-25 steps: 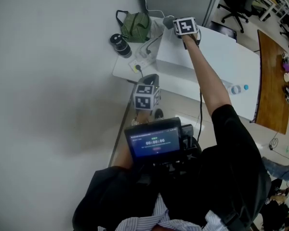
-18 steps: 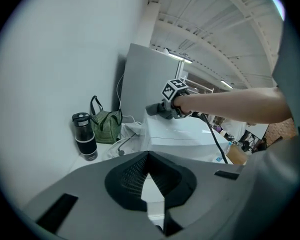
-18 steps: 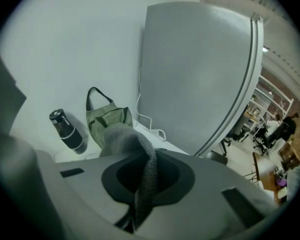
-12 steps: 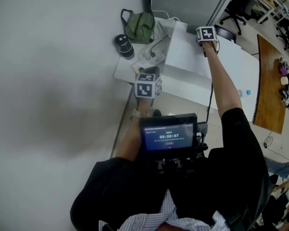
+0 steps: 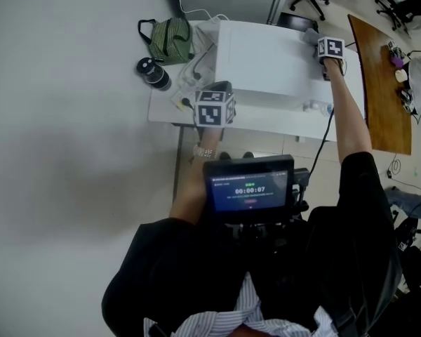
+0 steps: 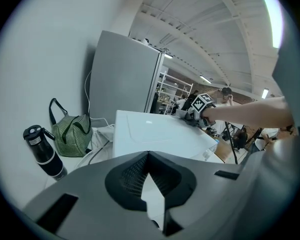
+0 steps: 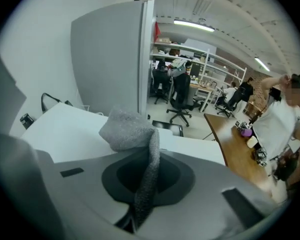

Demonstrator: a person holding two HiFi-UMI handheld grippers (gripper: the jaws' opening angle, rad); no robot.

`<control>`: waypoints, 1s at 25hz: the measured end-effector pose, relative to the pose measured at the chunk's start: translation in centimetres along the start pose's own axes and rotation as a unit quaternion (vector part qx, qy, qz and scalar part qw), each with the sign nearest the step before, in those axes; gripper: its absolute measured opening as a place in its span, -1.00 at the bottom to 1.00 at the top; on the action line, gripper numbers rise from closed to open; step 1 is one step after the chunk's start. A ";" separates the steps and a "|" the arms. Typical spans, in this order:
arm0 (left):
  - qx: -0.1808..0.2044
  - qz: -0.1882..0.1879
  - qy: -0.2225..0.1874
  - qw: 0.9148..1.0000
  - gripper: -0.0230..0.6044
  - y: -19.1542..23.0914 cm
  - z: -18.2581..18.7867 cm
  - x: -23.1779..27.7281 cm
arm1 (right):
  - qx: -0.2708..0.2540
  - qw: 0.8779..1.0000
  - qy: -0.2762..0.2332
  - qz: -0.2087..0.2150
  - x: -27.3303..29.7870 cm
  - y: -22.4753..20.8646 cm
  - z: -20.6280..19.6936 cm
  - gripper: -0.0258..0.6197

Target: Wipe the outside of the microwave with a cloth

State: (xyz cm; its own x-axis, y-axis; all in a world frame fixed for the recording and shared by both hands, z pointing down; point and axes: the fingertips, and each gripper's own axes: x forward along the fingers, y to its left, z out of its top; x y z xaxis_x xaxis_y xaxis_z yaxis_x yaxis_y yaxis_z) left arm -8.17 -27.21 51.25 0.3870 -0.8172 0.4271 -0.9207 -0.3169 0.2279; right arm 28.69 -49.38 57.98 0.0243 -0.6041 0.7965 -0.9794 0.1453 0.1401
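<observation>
Right claw (image 7: 149, 151) clamped on grey cloth (image 7: 126, 129), at right end of microwave (image 5: 263, 58) top. Left claw (image 6: 148, 155) tips together, empty, above bench (image 5: 161, 109) front edge.

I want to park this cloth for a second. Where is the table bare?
Bare: the table strip along the near edge, in front of the microwave, up to the clear bottle at its right. Crowded: the left end, with flask, green bag and cables.

Head view: looks steeply down, well above the microwave (image 5: 263, 58). Left gripper view: faces low across its white top (shared by all three). Right gripper view: hugs its edge, facing an office chair (image 7: 181, 106).
</observation>
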 end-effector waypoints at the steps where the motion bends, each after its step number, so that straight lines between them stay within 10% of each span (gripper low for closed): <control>1: 0.002 -0.001 0.000 1.000 -0.95 -0.3 0.1 0.3 | -0.005 1.000 0.011 -0.007 -0.2 -0.7 -0.5 -0.87; 5: 0.012 -0.003 -0.003 1.000 -0.95 -1.2 1.1 0.9 | -0.039 0.999 0.000 -0.006 -2.6 2.3 0.6 -0.87; 9: 0.011 0.004 -0.001 1.000 -0.95 -2.0 2.7 1.7 | -0.079 0.979 -0.115 0.150 -7.8 17.0 6.6 -0.87; 16: 0.006 0.027 -0.003 1.000 -0.95 -1.3 3.4 0.9 | -0.179 0.949 -0.075 0.251 -9.1 36.2 4.4 -0.87; 25: 0.006 0.031 0.001 0.999 -0.95 -1.3 1.6 0.5 | -0.142 0.960 -0.044 0.237 -5.1 29.5 0.6 -0.87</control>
State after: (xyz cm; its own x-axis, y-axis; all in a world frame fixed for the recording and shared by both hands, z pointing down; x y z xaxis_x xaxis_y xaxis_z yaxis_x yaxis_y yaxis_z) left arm -6.88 -27.95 49.72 0.3291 -0.8344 0.4421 -0.9435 -0.2714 0.1901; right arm -0.42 -42.49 57.68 -0.4400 -0.4802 0.7588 -0.7818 0.6206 -0.0606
